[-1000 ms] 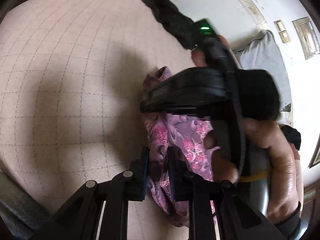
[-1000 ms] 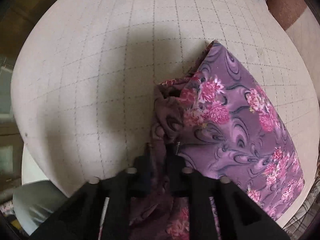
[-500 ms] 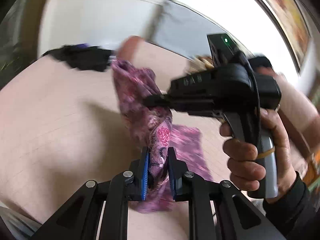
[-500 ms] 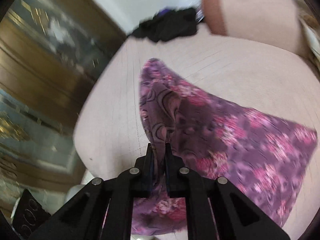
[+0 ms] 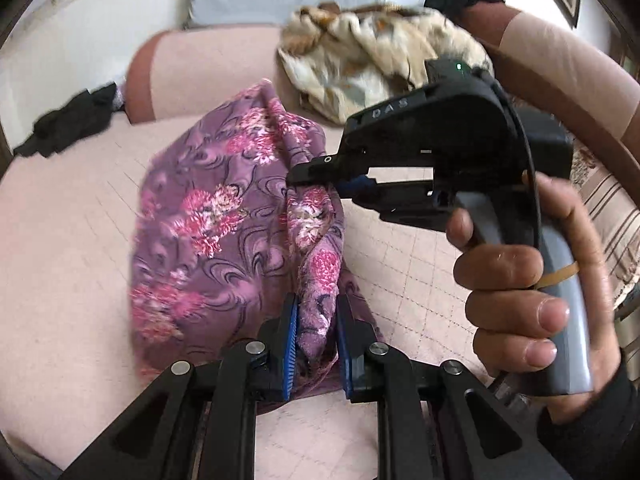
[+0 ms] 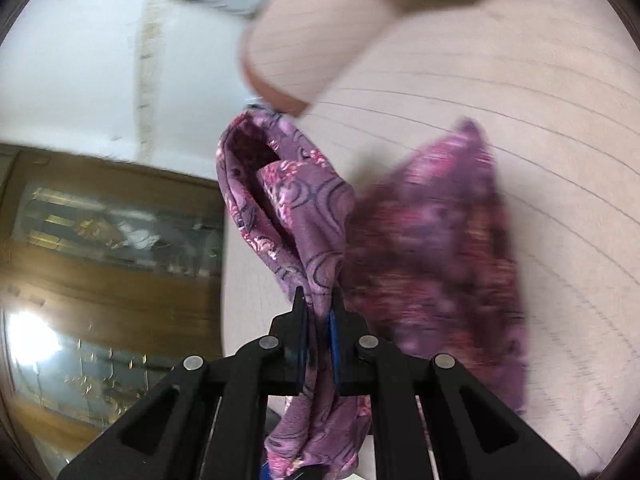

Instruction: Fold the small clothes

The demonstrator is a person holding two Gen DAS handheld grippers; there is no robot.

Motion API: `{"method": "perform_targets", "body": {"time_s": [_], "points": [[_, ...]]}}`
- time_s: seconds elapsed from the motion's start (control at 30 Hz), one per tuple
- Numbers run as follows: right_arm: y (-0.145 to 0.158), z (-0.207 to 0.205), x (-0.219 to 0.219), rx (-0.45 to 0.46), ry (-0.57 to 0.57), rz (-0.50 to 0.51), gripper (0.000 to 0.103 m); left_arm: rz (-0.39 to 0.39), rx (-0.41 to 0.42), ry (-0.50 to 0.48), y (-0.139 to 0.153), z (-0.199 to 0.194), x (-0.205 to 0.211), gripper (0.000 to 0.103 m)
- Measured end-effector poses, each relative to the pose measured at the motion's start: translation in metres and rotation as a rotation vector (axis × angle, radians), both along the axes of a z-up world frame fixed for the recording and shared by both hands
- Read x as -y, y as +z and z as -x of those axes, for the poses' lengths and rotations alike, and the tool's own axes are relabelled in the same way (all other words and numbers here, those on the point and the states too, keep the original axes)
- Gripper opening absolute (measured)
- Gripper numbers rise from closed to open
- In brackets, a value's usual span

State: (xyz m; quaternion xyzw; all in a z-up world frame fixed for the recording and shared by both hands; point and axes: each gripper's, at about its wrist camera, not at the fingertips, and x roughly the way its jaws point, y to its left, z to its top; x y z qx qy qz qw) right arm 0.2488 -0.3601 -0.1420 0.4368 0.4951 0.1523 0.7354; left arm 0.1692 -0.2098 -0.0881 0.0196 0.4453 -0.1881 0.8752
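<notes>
The purple floral garment (image 5: 216,216) is being lifted off the bed (image 5: 60,240), now hanging spread between the left gripper (image 5: 316,344) and the right gripper (image 5: 320,176). Both views are swinging from the mattress toward the bolster (image 5: 208,72) and the patterned blanket (image 5: 360,60) at the bed's head.

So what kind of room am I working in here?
Most likely a bedroom at home. The purple floral cloth is held over a bed with a pink checked cover, a bolster pillow lies at its head, and a wooden cabinet with glass doors stands beside it.
</notes>
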Motion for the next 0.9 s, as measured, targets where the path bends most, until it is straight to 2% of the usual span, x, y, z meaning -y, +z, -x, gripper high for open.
{"method": "perform_targets", "body": {"time_s": [0.17,0.27,0.3,0.33,0.4,0.43,0.47,0.5,0.6,0.7,0.73,0.8,0.83,0.87,0.9], "points": [[-0.028,-0.01,0.016,-0.103,-0.065,0.011,0.009,0.019,-0.065,0.018,-0.025,-0.015,0.02,0.02],[-0.046,-0.017,0.012,-0.187,-0.073,0.076,0.01,0.045,-0.203,-0.021,-0.05,-0.022,0.028,0.026],[-0.054,-0.017,0.011,-0.236,-0.078,0.124,0.01,0.062,-0.257,-0.037,-0.058,-0.024,0.026,0.027],[-0.059,-0.017,0.01,-0.269,-0.085,0.159,0.014,0.088,-0.314,-0.043,-0.064,-0.026,0.021,0.03],[-0.066,-0.014,0.012,-0.315,-0.111,0.194,0.023,0.173,-0.354,-0.024,-0.06,-0.023,0.004,0.032],[-0.068,-0.013,0.015,-0.328,-0.122,0.185,0.034,0.221,-0.347,-0.015,-0.052,-0.019,-0.007,0.042],[-0.067,-0.011,0.018,-0.334,-0.133,0.176,0.037,0.249,-0.327,0.0,-0.044,-0.015,-0.018,0.052],[-0.065,-0.008,0.018,-0.33,-0.146,0.165,0.039,0.259,-0.292,0.024,-0.033,-0.011,-0.03,0.056],[-0.042,0.005,0.008,-0.274,-0.123,0.173,0.043,0.243,-0.227,0.098,-0.013,-0.007,-0.063,0.062],[-0.012,0.028,-0.019,-0.17,-0.046,0.214,0.063,0.168,-0.21,0.215,-0.017,-0.01,-0.096,0.067],[-0.008,0.04,-0.027,-0.161,-0.038,0.24,0.064,0.157,-0.224,0.24,-0.024,-0.013,-0.105,0.067],[-0.013,0.058,-0.031,-0.177,-0.025,0.293,0.061,0.152,-0.272,0.271,-0.04,-0.021,-0.117,0.067],[-0.022,0.067,-0.04,-0.212,-0.008,0.345,0.038,0.152,-0.289,0.285,-0.05,-0.023,-0.12,0.067],[-0.033,0.074,-0.047,-0.262,0.013,0.413,0.022,0.151,-0.301,0.295,-0.057,-0.024,-0.123,0.067],[-0.042,0.079,-0.047,-0.291,0.013,0.44,0.013,0.149,-0.313,0.31,-0.065,-0.024,-0.127,0.067]]}}
